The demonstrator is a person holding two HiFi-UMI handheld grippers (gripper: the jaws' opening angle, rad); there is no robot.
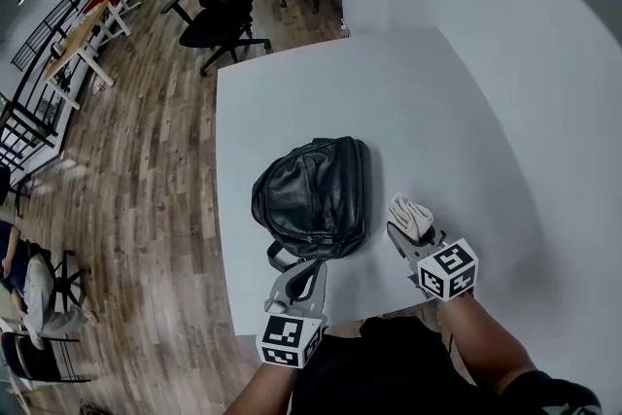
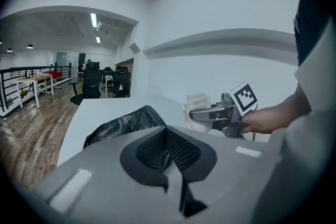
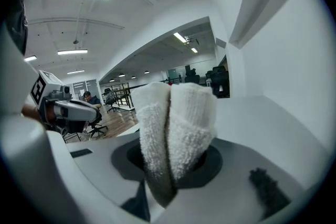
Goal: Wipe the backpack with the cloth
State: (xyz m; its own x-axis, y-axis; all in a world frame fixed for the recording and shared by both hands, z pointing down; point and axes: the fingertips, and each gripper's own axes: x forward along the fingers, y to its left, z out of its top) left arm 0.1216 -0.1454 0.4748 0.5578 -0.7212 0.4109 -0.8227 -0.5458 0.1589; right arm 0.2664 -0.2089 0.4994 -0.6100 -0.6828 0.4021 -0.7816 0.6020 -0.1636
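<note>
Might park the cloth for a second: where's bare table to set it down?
Bare table lies beyond the backpack up to the far edge, and right of the cloth. The near edge is crowded: left gripper at the backpack's near end, right gripper beside it.

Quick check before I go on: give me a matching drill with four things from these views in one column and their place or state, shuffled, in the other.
Things:
1. backpack
2. cloth
3. left gripper
4. office chair

Places or states:
A. standing on the wooden floor
B. jaws together, nothing between them
C. lying on the white table
D. clamped in the right gripper

Pairs: 1-C; 2-D; 3-B; 4-A.
</note>
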